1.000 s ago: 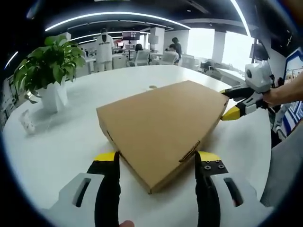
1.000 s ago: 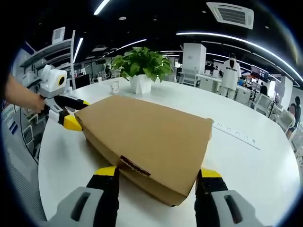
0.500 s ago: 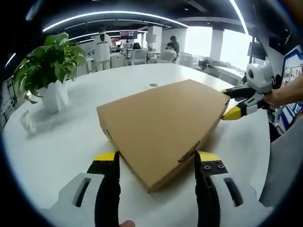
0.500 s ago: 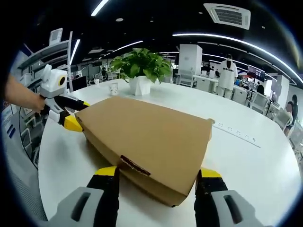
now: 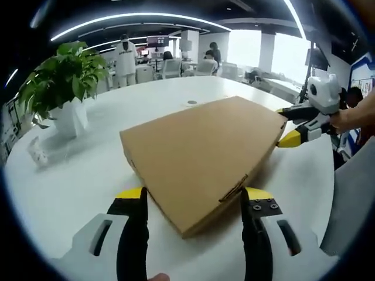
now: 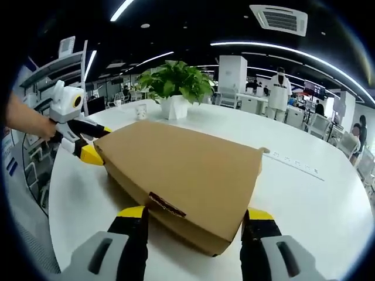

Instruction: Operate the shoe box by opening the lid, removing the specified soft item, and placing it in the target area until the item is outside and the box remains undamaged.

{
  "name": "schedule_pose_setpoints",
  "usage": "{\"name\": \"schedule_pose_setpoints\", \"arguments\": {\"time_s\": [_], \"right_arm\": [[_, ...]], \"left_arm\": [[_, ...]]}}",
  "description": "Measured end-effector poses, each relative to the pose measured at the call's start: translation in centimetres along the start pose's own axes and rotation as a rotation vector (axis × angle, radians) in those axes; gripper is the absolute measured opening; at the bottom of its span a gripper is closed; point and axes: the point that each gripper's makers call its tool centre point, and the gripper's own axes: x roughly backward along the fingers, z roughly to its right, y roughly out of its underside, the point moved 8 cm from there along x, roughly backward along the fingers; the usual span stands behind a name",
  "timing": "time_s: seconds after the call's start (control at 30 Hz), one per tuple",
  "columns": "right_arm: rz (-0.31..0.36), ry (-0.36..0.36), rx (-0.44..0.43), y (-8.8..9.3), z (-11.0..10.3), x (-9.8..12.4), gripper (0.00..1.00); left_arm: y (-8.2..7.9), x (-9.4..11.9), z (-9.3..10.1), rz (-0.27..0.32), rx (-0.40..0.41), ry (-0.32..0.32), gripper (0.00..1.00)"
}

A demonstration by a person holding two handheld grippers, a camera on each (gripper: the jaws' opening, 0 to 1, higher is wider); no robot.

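A shut brown cardboard shoe box [image 5: 199,146] lies flat on the round white table [image 5: 88,175]. My left gripper [image 5: 194,196] is open, its yellow-tipped jaws on either side of the box's near corner. At the far right corner my right gripper [image 5: 285,127] reaches in, held by a hand. From the other side, the box [image 6: 181,175] has a dark label on its near wall. My right gripper [image 6: 194,213] is open astride that near corner. My left gripper [image 6: 96,142] sits at the box's left corner. The box's contents are hidden.
A potted plant [image 5: 61,82] in a white pot stands at the table's left, with a small white cup [image 5: 36,153] near it. The plant [image 6: 176,82] is behind the box from the other side. Socket plates [image 6: 293,164] are set into the table. People and chairs are far behind.
Both views have drifted slightly. The box stays shut and both grippers keep their places at its corners.
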Motion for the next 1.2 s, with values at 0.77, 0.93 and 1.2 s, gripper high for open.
{"name": "schedule_pose_setpoints", "arguments": {"time_s": [0.77,0.93,1.2], "right_arm": [[0.016,0.022,-0.026,0.1,-3.3,0.2,0.60],[0.013,0.023,-0.027,0.0,-3.7,0.2,0.60],[0.012,0.028,-0.029,0.0,-4.7,0.1,0.60]], "left_arm": [[0.9,2.4,-0.7,-0.017,-0.017,0.015,0.64],[1.0,2.7,-0.9,-0.022,-0.018,0.016,0.64],[1.4,3.3,-1.3,-0.023,-0.019,0.019,0.64]]}}
